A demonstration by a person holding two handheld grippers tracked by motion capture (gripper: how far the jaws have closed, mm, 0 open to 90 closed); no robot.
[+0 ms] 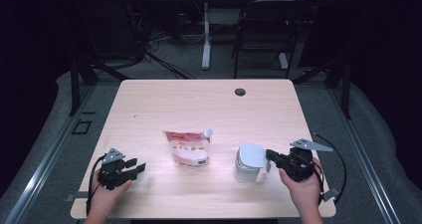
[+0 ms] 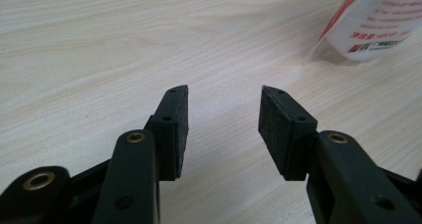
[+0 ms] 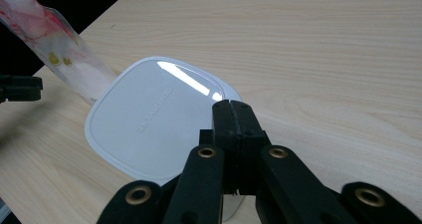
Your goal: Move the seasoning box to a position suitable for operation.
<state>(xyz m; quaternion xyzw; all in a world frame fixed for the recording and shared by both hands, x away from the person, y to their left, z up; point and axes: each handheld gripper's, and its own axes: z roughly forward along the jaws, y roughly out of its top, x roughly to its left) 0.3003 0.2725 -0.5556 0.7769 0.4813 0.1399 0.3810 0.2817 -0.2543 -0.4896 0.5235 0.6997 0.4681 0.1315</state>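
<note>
we see the left tongs (image 1: 137, 166) resting on the bench (image 1: 209, 104) near its front left edge, jaws apart with nothing between them. the right tongs (image 1: 269, 158) are closed together, tips over the edge of the white lidded container (image 1: 247, 163). a spouted refill pouch (image 1: 188, 147) lies between the two tongs.

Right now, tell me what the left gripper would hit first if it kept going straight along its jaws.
Most likely the pouch: the open left gripper points across bare table toward its lower part, though its line may pass just beside it.
</note>
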